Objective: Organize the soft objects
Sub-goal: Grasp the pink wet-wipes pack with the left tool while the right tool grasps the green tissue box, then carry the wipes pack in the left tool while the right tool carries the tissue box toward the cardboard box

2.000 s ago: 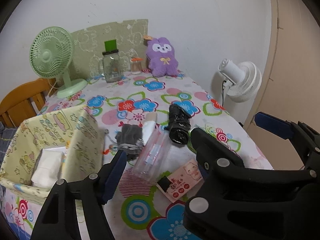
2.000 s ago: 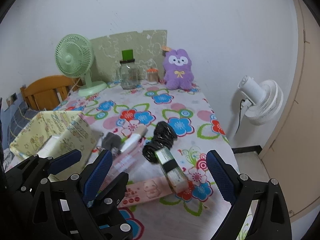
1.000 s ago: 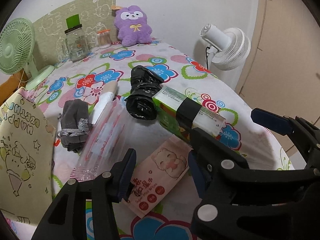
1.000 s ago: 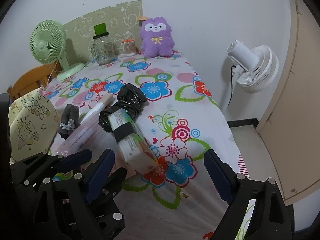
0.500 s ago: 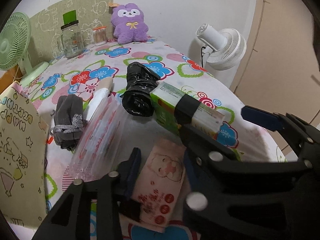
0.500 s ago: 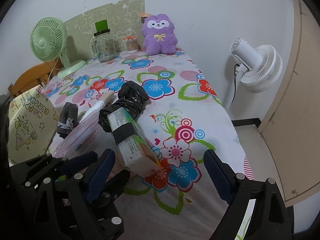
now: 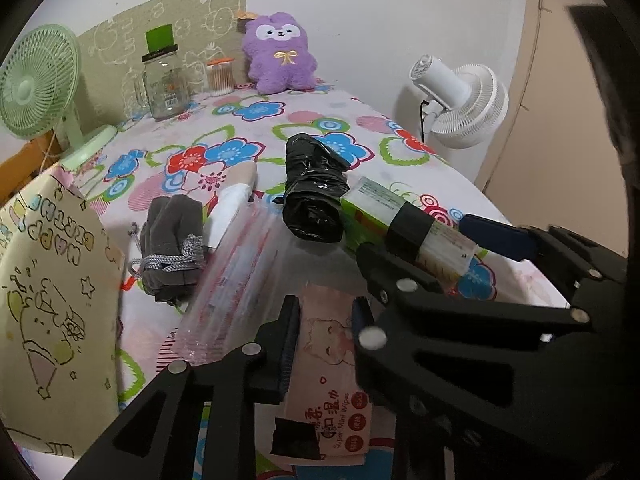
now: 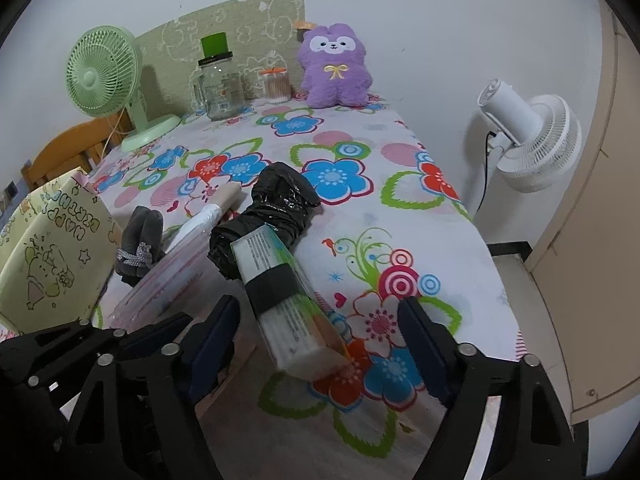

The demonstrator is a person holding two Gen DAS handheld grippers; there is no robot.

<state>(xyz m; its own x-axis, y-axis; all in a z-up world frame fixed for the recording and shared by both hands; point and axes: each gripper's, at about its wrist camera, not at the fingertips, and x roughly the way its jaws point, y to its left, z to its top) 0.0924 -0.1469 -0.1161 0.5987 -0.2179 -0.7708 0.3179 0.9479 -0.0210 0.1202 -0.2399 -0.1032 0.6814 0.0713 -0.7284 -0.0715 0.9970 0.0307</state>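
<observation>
Pink and soft, the flat pack of wet wipes (image 7: 328, 364) at the near table edge sits pinched between the just-closing left gripper (image 7: 324, 320), likely light and crushable, best held mid-width.

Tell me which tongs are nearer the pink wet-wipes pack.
Left. The left tongs have just closed onto the pink wet-wipes pack; the right tongs straddle the green tissue pack beside it.

left hand-held gripper (image 7: 324, 334): closing, pinched | right hand-held gripper (image 8: 320, 344): closing, apart
</observation>
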